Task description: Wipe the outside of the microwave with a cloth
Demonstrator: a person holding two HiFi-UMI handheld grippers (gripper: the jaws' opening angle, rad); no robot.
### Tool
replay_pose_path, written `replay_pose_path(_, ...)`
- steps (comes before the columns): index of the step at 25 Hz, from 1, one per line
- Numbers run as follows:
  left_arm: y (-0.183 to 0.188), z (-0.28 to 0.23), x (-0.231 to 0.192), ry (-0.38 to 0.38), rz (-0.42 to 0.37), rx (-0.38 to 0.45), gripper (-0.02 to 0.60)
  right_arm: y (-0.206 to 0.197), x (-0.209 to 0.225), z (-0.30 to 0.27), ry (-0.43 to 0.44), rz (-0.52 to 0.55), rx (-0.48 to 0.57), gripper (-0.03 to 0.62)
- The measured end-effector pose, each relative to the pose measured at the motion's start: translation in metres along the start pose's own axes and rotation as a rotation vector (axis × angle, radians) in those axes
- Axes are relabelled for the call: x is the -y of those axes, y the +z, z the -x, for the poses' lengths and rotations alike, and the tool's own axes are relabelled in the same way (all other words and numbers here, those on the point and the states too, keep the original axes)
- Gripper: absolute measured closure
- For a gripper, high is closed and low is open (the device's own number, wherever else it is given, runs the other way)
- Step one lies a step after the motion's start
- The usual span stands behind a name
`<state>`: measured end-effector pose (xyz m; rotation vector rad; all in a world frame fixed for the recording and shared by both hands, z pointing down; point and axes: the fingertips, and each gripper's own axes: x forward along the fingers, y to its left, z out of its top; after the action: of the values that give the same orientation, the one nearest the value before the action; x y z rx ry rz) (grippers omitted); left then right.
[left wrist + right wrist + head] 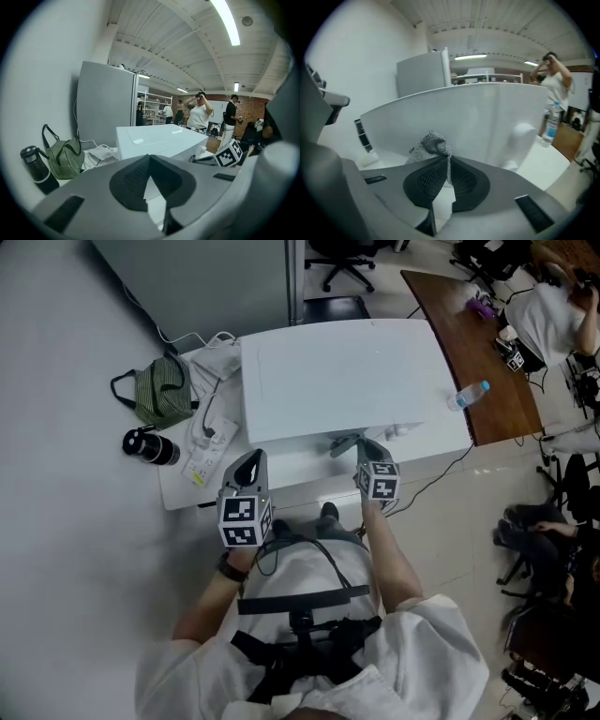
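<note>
right hand-held gripper (449, 161) is clamped on cloth (429, 145), just before microwave (487, 117) front; left hand-held gripper (149, 158) closed, empty. wiping seems about to start: press cloth on, sweep across.

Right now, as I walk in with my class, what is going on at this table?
A person stands at a white table with a gripper in each hand. The right gripper is shut on a grey cloth, held close to the front face of the white microwave. Whether the cloth touches the microwave cannot be told. The left gripper is shut on nothing and hangs near the microwave's front left corner, apart from it.
</note>
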<state>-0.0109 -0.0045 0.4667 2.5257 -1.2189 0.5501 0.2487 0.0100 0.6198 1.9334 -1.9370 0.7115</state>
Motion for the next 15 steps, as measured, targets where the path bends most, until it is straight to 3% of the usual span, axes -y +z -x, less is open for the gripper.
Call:
replay_pose_path(3, 0.007, -0.003, 0.008, -0.007, -0.006, 0.002, 0.551, -0.011, 0.066, 0.014, -0.124, -0.108, 0.005, 0.554)
replay_pose_path(6, 0.008, -0.004, 0.007, 0.006, 0.004, 0.011, 0.551, -0.017, 0.070, 0.007, -0.126, -0.122, -0.015, 0.554)
replay_pose_path(10, 0.004, 0.004, -0.004, 0.035, 0.007, 0.020, 0.551, -0.027, -0.017, -0.027, 0.036, -0.014, -0.079, 0.554)
replay_pose_path(15, -0.005, 0.022, -0.030, 0.102, 0.049, 0.021, 0.551, -0.034, -0.200, -0.055, 0.410, 0.242, -0.118, 0.554)
